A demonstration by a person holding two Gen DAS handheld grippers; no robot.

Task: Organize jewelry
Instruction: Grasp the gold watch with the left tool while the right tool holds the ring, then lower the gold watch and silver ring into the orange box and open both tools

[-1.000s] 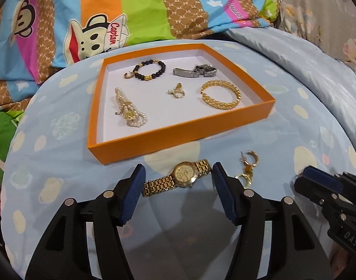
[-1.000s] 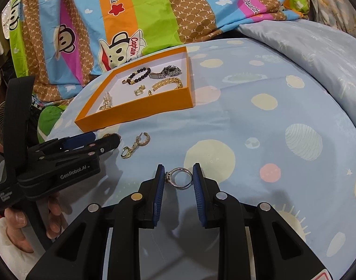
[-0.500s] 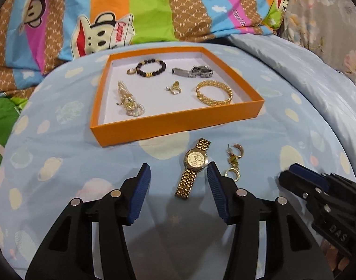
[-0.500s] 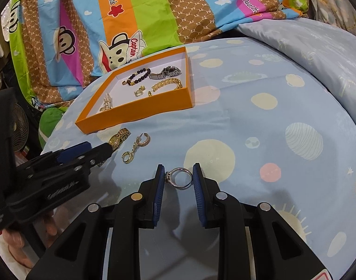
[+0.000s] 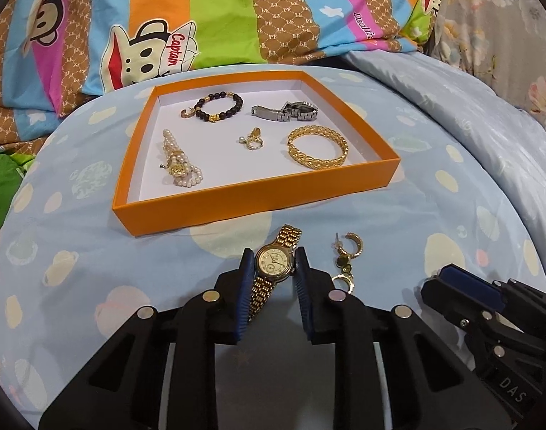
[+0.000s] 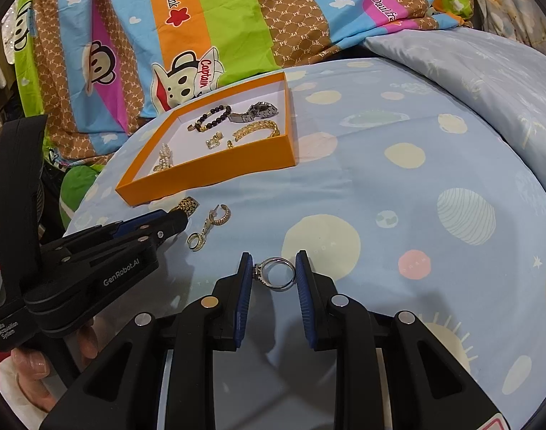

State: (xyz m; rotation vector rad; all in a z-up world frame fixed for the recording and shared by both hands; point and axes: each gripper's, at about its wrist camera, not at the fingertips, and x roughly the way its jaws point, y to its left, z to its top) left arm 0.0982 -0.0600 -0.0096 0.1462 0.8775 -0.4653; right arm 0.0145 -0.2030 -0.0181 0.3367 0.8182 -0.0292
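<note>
L gripper (image 5: 274, 264) has just been closing, and its blue pads now sit against both sides of the gold watch (image 5: 273, 262) case, clenched on it; watch lies on the blue spotted sheet (image 5: 76, 251) w/ its band running up-right toward the box and down-left between the fingers. Just right of the L tongs lie gold hoop earrings (image 5: 346, 259), on the sheet, apart from the pads. R gripper (image 6: 274, 273) is clamped on a silver ring (image 6: 277, 272): left pad on the stone setting, right pad on the band's far side, ring approx. upright btwn them, low over the sheet. From the R cam the L gripper's tip sits by the watch band's end, earrings just to its right, and a hand (image 6: 33, 369) holds its grip at lower left. Orange box (image 5: 244, 200), shallow w/ white floor, sits on the sheet just beyond the watch, not touching it. Inside: dark bead bracelet (image 5: 219, 107) back left w/ a small gold hoop (image 5: 187, 112) beside it, silver watch (image 5: 285, 111) back right, pearl bracelet (image 5: 178, 165) front left, small gold ring w/ pearl (image 5: 253, 140) mid, gold bangle (image 5: 317, 147) front right; all apart from each other. Behind the box, a striped cartoon-monkey blanket (image 5: 201, 18).
</note>
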